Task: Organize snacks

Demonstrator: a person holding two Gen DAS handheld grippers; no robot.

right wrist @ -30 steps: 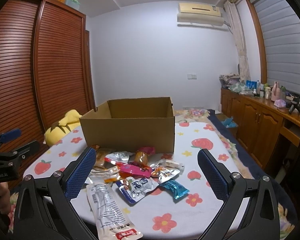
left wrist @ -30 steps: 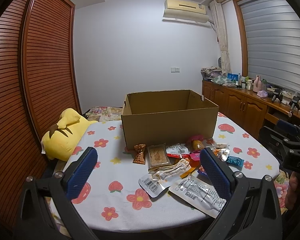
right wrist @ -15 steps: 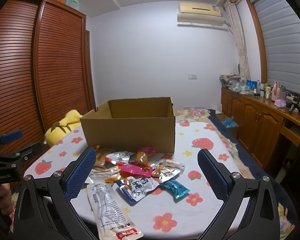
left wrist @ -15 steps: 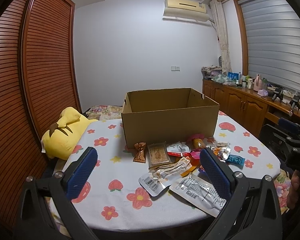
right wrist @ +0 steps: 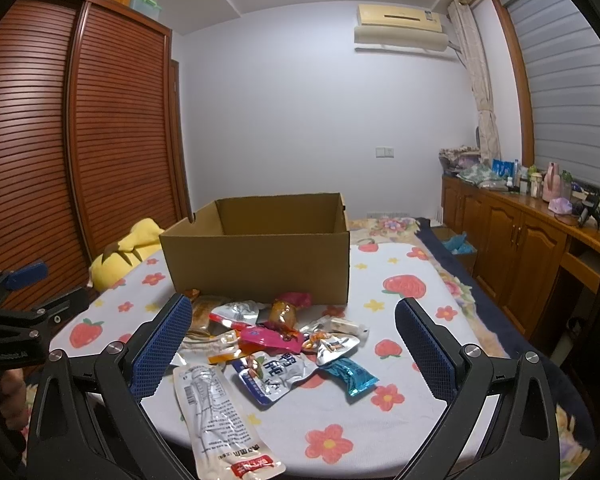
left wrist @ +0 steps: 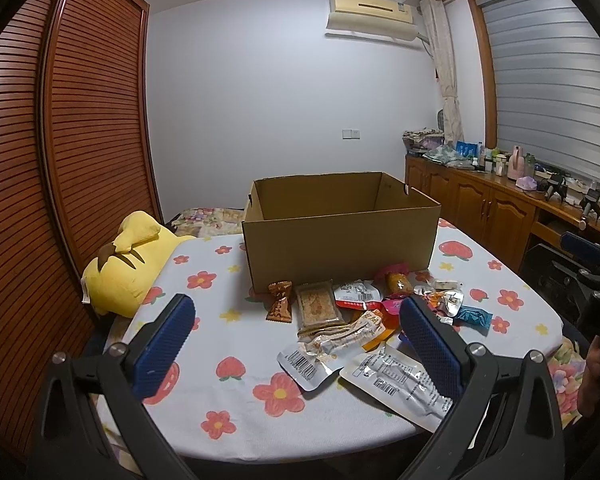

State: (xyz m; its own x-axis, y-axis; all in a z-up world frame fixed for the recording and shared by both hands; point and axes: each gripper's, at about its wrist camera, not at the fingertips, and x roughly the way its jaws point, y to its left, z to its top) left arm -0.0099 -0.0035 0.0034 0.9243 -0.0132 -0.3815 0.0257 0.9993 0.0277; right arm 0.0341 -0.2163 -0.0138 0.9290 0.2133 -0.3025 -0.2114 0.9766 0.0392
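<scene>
Snacks [right wrist: 284, 344] lie heaped on the table [right wrist: 412, 412] just before the open box [right wrist: 260, 252], none packed that I can see. Both my left gripper [left wrist: 296, 344] and right gripper [right wrist: 292, 340] hang spread and empty. Next I must descend onto one packet.

A yellow plush toy [left wrist: 132, 264] is lying beyond the left finger, at the worktop's [left wrist: 228, 368] far-left edge, its flowered cloth showing between the fingers. A slatted wooden wardrobe [left wrist: 60, 152] is standing farther left. High above the fingers an air conditioner [right wrist: 400, 28] is hanging on the wall. Wooden cabinets [right wrist: 516, 248] are running along beyond the right finger, clutter sitting on top.
</scene>
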